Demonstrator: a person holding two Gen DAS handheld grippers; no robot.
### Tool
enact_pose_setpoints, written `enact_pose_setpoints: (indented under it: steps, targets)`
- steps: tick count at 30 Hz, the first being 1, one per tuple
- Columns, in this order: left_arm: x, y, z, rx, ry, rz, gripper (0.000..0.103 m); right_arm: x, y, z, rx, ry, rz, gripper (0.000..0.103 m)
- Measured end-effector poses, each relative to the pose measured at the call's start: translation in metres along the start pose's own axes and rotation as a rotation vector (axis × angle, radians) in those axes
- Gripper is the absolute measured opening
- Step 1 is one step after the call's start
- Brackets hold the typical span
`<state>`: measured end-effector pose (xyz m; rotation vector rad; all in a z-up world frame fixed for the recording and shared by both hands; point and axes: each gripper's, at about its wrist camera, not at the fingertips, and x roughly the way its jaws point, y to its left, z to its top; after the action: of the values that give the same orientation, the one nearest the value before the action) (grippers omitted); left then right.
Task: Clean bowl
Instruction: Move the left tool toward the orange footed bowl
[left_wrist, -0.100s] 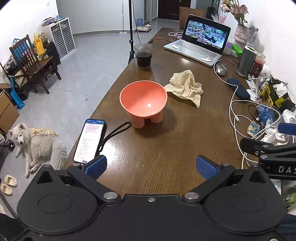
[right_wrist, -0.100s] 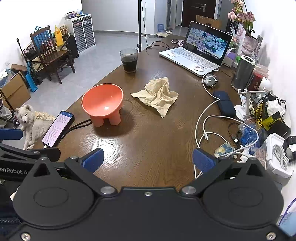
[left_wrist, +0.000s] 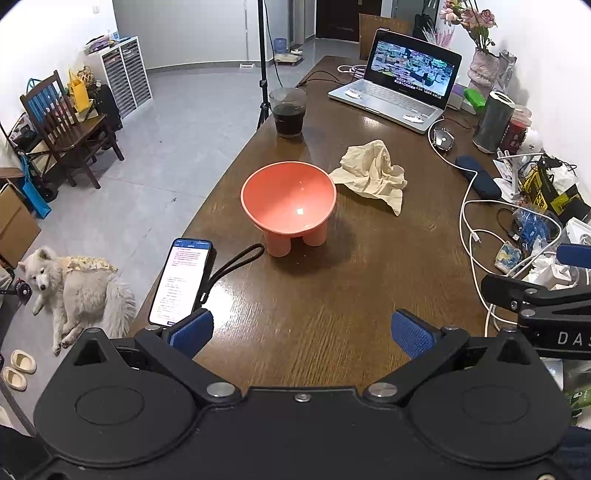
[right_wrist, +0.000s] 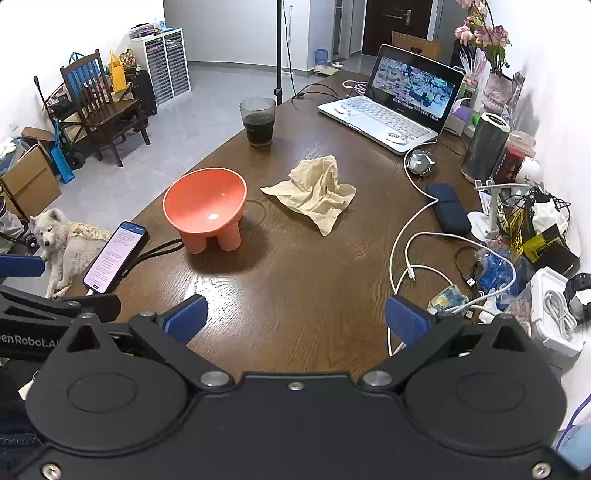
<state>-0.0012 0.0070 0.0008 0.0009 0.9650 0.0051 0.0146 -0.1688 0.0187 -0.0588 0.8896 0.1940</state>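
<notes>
Holding the left gripper (left_wrist: 301, 334) above the near edge of the table (left_wrist: 332, 295), jaws spread wide and gripping nothing. Holding the right gripper (right_wrist: 295, 319) just to its right in the same way, wide open and empty.

Seeing the bowl (left_wrist: 288, 199) standing upright on its stubby legs at mid-table, left of centre, with the crumpled cloth (left_wrist: 371, 175) lying just beside it on the far right, barely apart from the rim. Finding only a glint of light inside the bowl; not telling clean from dirty at this range.

Reading this as fitting either a cloth waiting to be taken up for wiping or one laid down after wiping, so not settling on a step. Either way, doing well here by keeping both grippers clear of the phone (left_wrist: 183, 280) at the near left and the glass (left_wrist: 288, 112) of dark drink beyond the bowl.

Comparing with a moment ago: finding bowl, cloth and both open grippers sitting practically where they were, with no shift worth naming.
</notes>
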Motion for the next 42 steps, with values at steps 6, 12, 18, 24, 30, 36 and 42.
enact_pose_setpoints:
  steps: [6, 12, 18, 24, 30, 36, 42]
  targets:
    - [0.002, 0.013, 0.007, -0.006, 0.018, -0.005, 0.103, -0.003, 0.002, 0.000, -0.014, 0.003, -0.003, 0.103]
    - [0.001, 0.008, 0.007, 0.010, -0.010, 0.024, 0.103, 0.000, 0.007, 0.007, -0.028, -0.011, -0.001, 0.103]
    - [0.008, 0.006, 0.014, 0.016, -0.014, 0.028, 0.103, 0.001, 0.014, 0.012, -0.060, -0.031, -0.006, 0.103]
    - [0.013, 0.011, 0.022, 0.027, -0.013, 0.013, 0.103, 0.006, 0.016, 0.023, -0.058, -0.026, -0.017, 0.103]
    - [0.036, 0.016, 0.028, 0.033, -0.015, -0.008, 0.103, 0.014, 0.012, 0.025, -0.044, -0.023, -0.030, 0.103]
    - [0.075, 0.021, 0.034, 0.008, -0.005, -0.087, 0.103, 0.020, 0.009, 0.030, -0.041, -0.004, -0.059, 0.103]
    - [0.126, 0.030, 0.026, -0.035, -0.036, -0.102, 0.103, 0.025, 0.005, 0.033, -0.040, 0.017, -0.092, 0.103]
